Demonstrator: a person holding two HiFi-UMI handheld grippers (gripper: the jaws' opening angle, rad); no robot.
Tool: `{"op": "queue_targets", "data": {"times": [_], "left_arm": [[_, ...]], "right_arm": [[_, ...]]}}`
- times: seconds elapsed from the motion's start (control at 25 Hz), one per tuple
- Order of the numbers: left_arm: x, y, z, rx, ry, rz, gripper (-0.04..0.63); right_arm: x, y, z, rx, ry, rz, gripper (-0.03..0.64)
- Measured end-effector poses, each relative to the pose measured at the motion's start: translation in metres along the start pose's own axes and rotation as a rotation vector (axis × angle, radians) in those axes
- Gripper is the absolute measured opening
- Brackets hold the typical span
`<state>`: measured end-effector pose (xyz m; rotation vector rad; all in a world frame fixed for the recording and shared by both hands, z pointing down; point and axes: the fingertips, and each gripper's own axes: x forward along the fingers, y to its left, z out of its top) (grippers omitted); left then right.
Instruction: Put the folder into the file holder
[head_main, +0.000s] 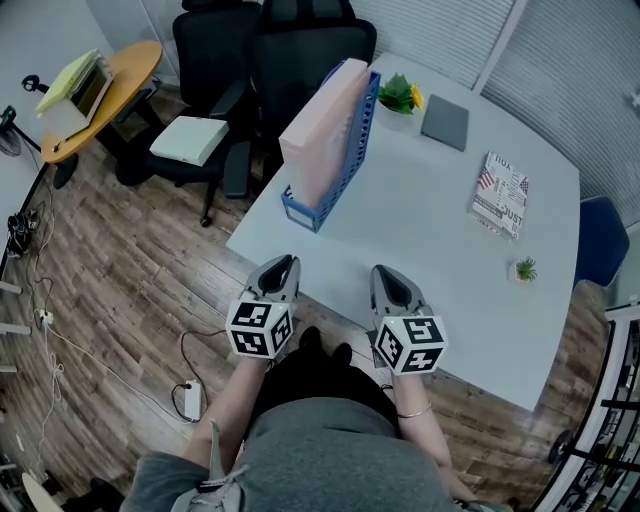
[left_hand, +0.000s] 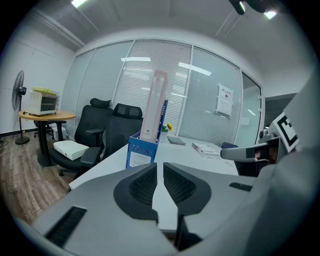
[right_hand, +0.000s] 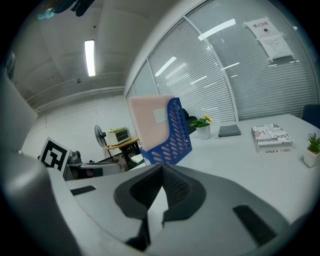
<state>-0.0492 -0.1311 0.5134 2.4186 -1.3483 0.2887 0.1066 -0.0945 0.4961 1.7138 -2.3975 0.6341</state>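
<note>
We held the left gripper (head_main: 283, 262) and the right gripper (head_main: 385, 272) side by side at the near edge of the white surface (head_main: 420, 230), both aimed across it. The left gripper's fingers (left_hand: 142, 187) were clenched, their tips all but meeting, with nothing between them. The right gripper's fingers (right_hand: 177, 187) were clenched as well, tips touching and empty.

The pink folder (head_main: 322, 125) stood upright inside the blue file holder (head_main: 300, 212), which sat on the left part of the surface, well apart from both grippers. Past the holder we saw a potted plant with a yellow flower (head_main: 398, 95), and a grey notebook (head_main: 446, 122) lay just beside it. A printed magazine (head_main: 500, 195) lay toward the right side, with a small green plant (head_main: 524, 270) near it. Black office chairs (head_main: 250, 60) stood behind the surface's far left edge.
</note>
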Motion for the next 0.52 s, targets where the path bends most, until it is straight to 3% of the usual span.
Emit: {"op": "queue_targets", "data": {"times": [0.52], "left_arm": [[-0.0099, 0.0055, 0.0042, 0.004, -0.01, 0.012, 0.054]], "right_arm": [[-0.0028, 0.0051, 0.0017, -0.03, -0.008, -0.009, 0.003]]}}
